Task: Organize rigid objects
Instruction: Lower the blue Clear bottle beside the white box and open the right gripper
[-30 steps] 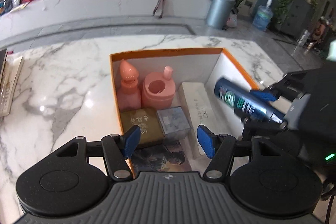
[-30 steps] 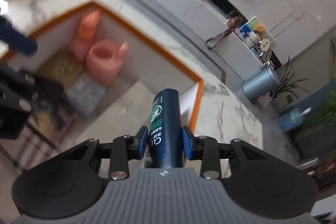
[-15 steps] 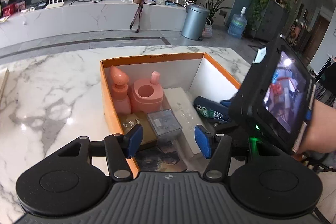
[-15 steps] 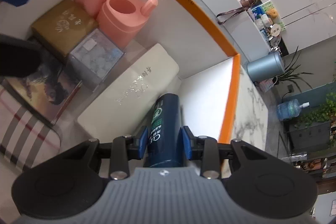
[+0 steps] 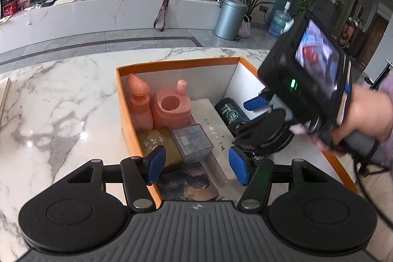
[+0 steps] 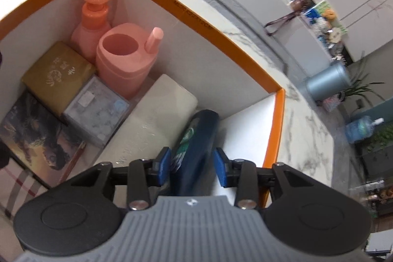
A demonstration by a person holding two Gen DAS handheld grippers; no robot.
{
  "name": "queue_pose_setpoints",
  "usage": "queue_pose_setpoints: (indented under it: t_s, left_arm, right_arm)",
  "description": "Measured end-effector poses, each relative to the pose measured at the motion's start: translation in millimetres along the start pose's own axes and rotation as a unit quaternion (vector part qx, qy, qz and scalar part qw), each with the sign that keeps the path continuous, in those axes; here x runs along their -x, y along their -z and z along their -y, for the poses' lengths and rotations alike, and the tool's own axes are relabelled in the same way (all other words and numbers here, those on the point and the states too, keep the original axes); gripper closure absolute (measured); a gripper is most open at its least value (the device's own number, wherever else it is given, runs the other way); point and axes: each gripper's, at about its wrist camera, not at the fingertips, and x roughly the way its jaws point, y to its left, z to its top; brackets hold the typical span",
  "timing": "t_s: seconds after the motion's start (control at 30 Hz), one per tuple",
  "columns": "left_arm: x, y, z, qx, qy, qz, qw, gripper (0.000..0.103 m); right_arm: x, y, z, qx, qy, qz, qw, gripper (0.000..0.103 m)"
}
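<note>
Both grippers hover at the orange-rimmed box (image 5: pixel 122 100) on the marble table (image 5: pixel 61 102). On the left, the left gripper (image 5: pixel 196 165) stands with its blue pads wide apart and holds nothing, above the box's near end. Inside, from the left wall: a pink pump bottle (image 6: pixel 94 16) in the far corner, a gold box (image 6: pixel 57 76) in front of it, a pink cup holder (image 6: pixel 125 60), a grey marbled cube (image 6: pixel 95 109), then a long white case (image 6: pixel 152 124). Farthest right, the dark blue bottle (image 6: pixel 199 139) lies between that case and the right wall. The right gripper (image 6: pixel 192 167) straddles it, pads spread, with a gap visible at the right pad.
</note>
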Motion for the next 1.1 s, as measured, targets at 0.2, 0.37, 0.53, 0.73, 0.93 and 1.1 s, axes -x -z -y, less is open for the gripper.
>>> queue_pose_setpoints:
  t_s: [0.2, 0.37, 0.53, 0.73, 0.93, 1.1]
  left_arm:
    - [-0.8, 1.5, 3.6, -0.009, -0.01, 0.0, 0.9999, 0.031]
    - [-2.3, 2.3, 9.7, -0.031, -0.023, -0.003, 0.9992, 0.03]
    - [-3.4, 1.5, 11.4, -0.038, -0.03, -0.008, 0.9988, 0.03]
    - [-3.6, 1.3, 11.3, -0.038, -0.032, -0.008, 0.9987, 0.03]
    - [-3.9, 1.1, 13.8, -0.042, -0.038, -0.013, 0.9983, 0.03]
    - [-1.5, -1.7, 17.4, -0.027, -0.043, -0.025, 0.9984, 0.03]
  right_arm:
    - [22.7, 4.2, 12.4, -0.006, -0.069, -0.013, 0.998, 0.058]
    - [46.2, 24.8, -2.2, 0.113, -0.124, -0.016, 0.986, 0.071]
    - [49.3, 51.8, -32.7, 0.264, -0.124, -0.029, 0.956, 0.067]
    - [31.8, 65.3, -47.5, 0.325, -0.068, -0.032, 0.943, 0.072]
    - [27.7, 59.9, -34.3, 0.292, -0.064, -0.013, 0.954, 0.082]
    - [42.3, 60.1, -27.8, 0.272, -0.072, 0.01, 0.96, 0.084]
